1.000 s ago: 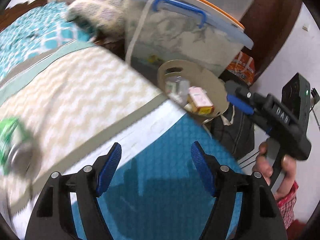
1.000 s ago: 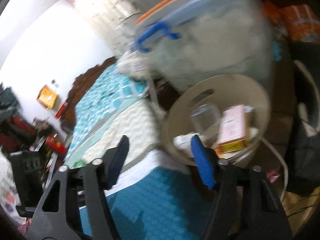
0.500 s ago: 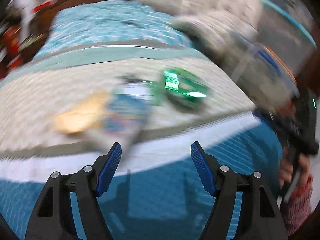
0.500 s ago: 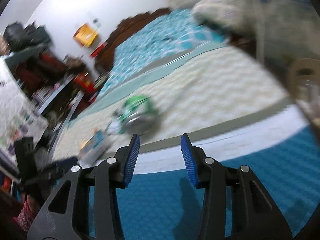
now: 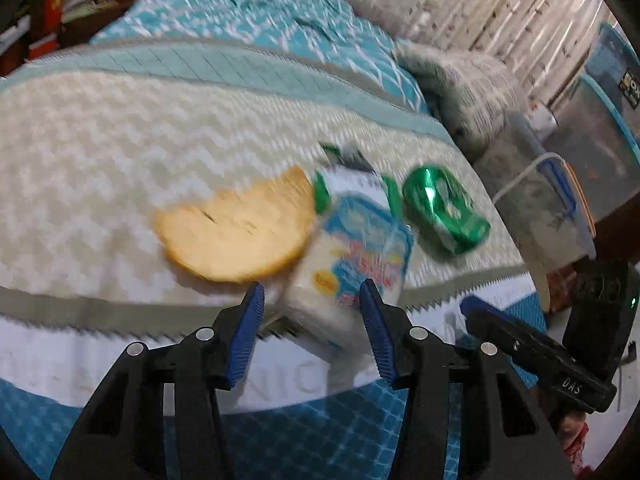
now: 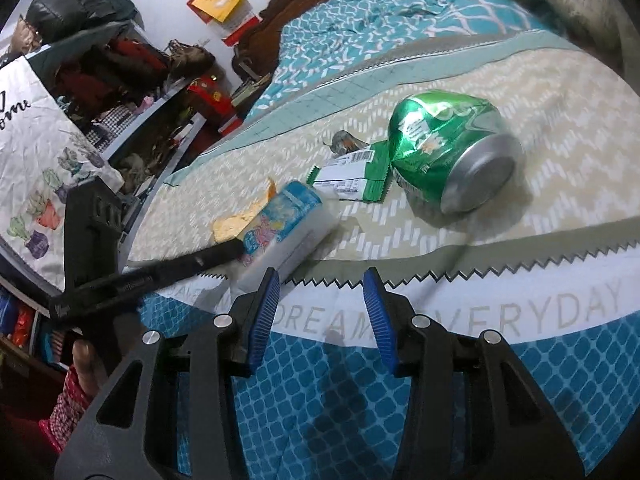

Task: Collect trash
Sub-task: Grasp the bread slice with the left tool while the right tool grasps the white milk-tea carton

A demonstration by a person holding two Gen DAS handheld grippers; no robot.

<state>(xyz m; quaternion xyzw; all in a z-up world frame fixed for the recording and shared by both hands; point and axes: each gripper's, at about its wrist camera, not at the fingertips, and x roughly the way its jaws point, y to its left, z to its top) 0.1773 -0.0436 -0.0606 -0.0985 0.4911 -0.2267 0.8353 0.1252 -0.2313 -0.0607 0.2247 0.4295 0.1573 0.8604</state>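
Trash lies on the bed: a dented green soda can (image 6: 448, 148) (image 5: 444, 208), a white and blue carton (image 5: 352, 256) (image 6: 280, 224), a yellow-orange wrapper (image 5: 240, 228) (image 6: 240, 220) and a green and white packet (image 6: 352, 174). My left gripper (image 5: 312, 322) is open, its fingers on either side of the carton's near end. My right gripper (image 6: 320, 306) is open and empty, hovering over the blanket in front of the can. The left gripper's finger also shows in the right wrist view (image 6: 160, 270), against the carton.
The bed has a cream chevron blanket (image 5: 100, 152) with a teal border. Clear storage bins (image 5: 560, 208) stand past the bed's right edge. Cluttered shelves (image 6: 120, 80) line the left wall. Pillows (image 5: 460, 80) lie at the far end.
Both grippers have swung away from the round trash bin toward the bed. The left one has closed in on the carton and narrowed; the right one now faces the can.
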